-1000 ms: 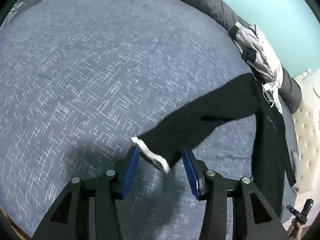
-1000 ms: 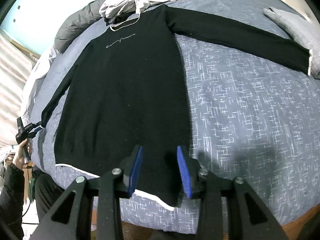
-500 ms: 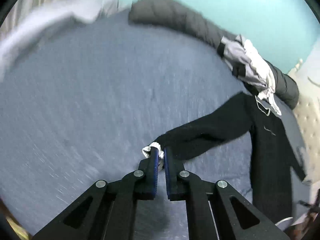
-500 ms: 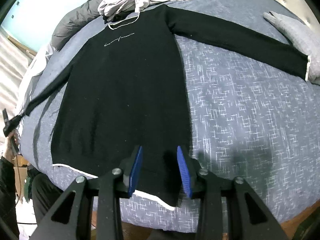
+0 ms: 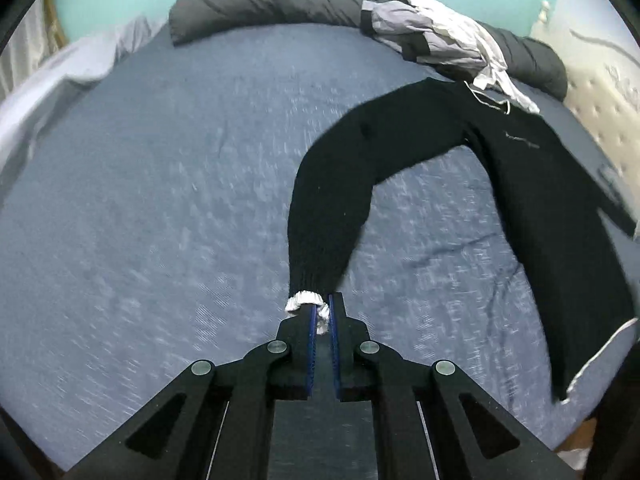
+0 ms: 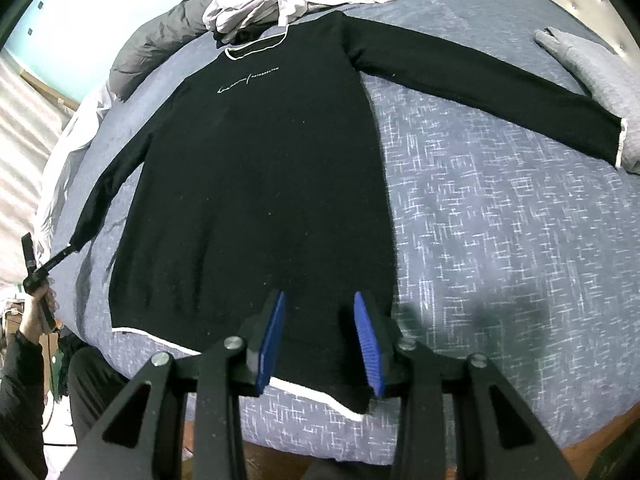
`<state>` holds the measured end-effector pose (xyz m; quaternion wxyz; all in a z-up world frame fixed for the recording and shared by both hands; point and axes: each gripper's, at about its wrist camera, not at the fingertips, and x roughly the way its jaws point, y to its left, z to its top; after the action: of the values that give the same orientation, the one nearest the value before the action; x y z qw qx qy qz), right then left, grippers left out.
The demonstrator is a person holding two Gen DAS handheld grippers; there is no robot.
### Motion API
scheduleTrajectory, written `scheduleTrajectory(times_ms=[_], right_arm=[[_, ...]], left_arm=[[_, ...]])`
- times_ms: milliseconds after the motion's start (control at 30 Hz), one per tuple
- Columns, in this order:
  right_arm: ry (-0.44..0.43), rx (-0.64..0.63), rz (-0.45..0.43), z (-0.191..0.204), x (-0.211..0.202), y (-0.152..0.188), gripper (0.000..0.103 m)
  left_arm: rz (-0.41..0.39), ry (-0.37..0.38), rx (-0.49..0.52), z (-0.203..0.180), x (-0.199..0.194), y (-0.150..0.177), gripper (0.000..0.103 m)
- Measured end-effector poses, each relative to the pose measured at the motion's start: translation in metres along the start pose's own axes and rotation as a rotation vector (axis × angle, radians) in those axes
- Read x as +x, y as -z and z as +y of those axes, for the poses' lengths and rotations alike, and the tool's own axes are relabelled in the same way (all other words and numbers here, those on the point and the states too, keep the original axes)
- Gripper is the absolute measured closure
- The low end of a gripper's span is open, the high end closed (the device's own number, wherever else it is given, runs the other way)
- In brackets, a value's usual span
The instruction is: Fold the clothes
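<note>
Cuff (image 5: 303, 299) now lifted, clothes pile (image 5: 440, 46) beyond

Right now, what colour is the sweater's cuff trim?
White, on the cuff; clearest in the left wrist view.

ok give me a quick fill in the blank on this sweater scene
1. The left hand-held gripper is shut on the sweater's ____ cuff.
2. The black sweater lies on a ____ bedspread.
3. The right hand-held gripper hovers open over the sweater's ____.
4. The grey garment lies beside the sweater's other ____.

Missing words: white; blue; hem; cuff
</note>
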<state>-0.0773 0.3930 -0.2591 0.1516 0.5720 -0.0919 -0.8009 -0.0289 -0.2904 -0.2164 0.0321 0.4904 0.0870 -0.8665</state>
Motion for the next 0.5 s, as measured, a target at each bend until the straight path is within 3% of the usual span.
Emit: scheduleTrajectory(times_ms=[367, 433, 467, 500], right_arm=[[-0.005, 0.005, 0.008, 0.003, 0.005, -0.001, 0.067], [-0.005, 0.001, 0.008, 0.004, 0.005, -0.002, 0.067], [-0.002, 0.002, 0.009, 0.005, 0.005, -0.002, 0.067], [-0.002, 0.003, 0.008, 0.005, 0.005, -0.003, 0.067]], left_arm=[[-0.064, 0.039, -0.33, 0.079, -0.013, -0.004, 0.094], [-0.087, 0.015, -0.39, 0.093, -0.017, -0.004, 0.081], [-0.099, 0.02, -0.417, 0.098, -0.017, -0.004, 0.066], [-0.109, 0.035, -0.45, 0.103, -0.016, -0.003, 0.06]])
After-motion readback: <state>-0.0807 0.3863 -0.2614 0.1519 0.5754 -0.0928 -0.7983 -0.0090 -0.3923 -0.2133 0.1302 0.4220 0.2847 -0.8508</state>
